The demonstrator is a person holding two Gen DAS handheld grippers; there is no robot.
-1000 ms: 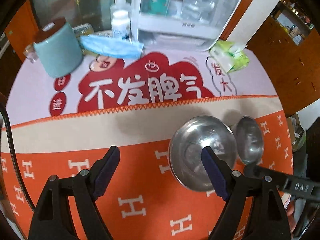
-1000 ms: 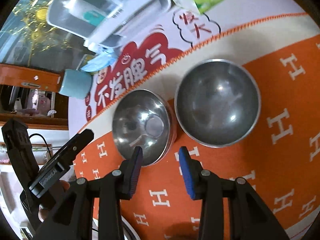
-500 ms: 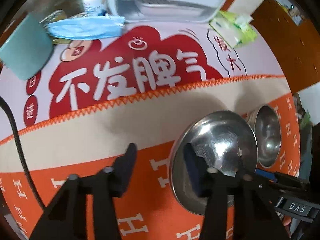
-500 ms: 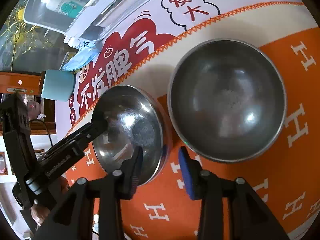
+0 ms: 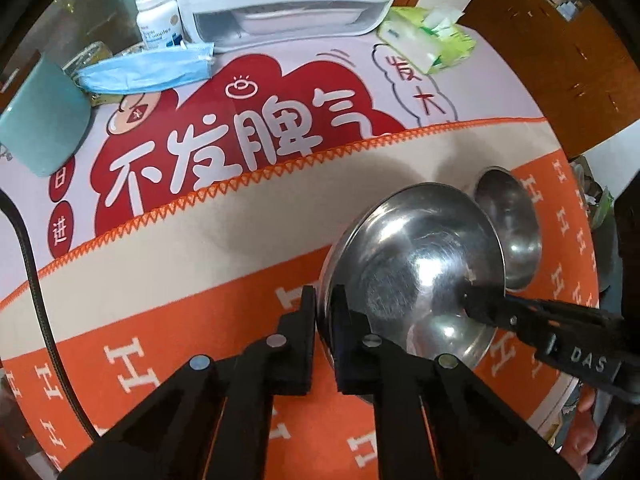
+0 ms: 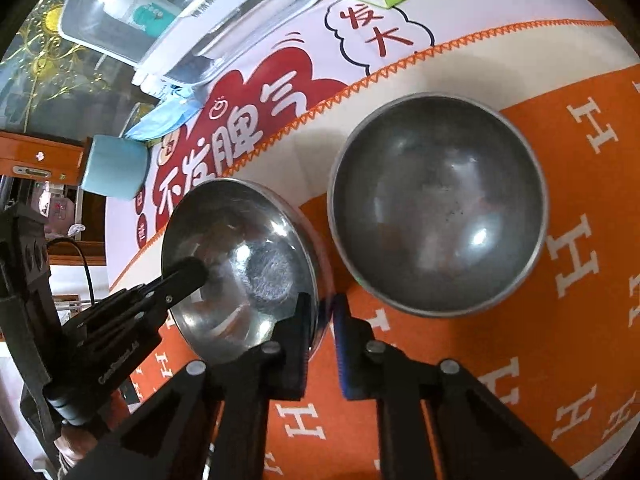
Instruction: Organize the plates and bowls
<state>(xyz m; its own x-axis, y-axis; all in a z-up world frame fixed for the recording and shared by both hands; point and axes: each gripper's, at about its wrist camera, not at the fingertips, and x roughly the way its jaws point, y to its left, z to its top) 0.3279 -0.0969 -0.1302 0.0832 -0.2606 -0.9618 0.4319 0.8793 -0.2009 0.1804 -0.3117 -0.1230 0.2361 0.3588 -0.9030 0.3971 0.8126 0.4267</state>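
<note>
Left wrist view: the left gripper [image 5: 325, 320] was clenched on the near rim of the steel bowl [image 5: 416, 264], tilted on the orange cloth [image 5: 160, 320]

Right wrist view: the right gripper [image 6: 323, 320] pinched the same bowl's opposite rim, beside the larger bowl [image 6: 436, 208]

teal cup [image 5: 42, 120] cut off, bottle label [image 5: 158, 32] unreadable

2 steel bowls [image 6: 244, 268] [image 6: 436, 212] ahead of the hand-held grippers, further ahead 1 teal cup [image 5: 40, 116], 1 face mask [image 5: 148, 70], 1 tissue pack [image 5: 428, 38], 1 pill bottle [image 5: 156, 16].
</note>
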